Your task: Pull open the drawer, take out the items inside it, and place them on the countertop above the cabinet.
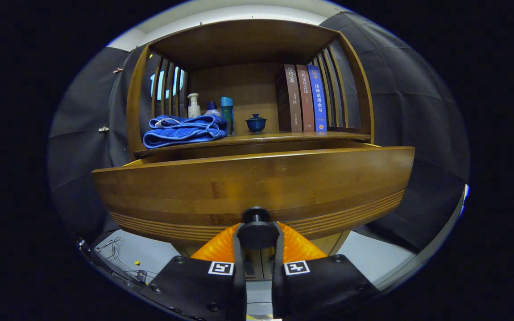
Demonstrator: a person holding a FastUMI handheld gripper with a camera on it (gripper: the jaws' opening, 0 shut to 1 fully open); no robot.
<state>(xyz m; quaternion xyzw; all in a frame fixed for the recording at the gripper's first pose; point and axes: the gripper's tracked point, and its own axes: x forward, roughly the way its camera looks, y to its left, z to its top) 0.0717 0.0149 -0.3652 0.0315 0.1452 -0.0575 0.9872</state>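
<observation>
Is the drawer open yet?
Yes, open: the drawer front stands out from the cabinet, gap behind. Gripper fingers are shut on its knob.

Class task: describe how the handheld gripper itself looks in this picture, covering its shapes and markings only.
The gripper has two ribbed, wedge-shaped fingers that taper forward. Behind them sit two blocky black housings, each with a square black-and-white marker on its top inner corner and round screw heads near the edges. A narrow slot runs between the housings.
</observation>
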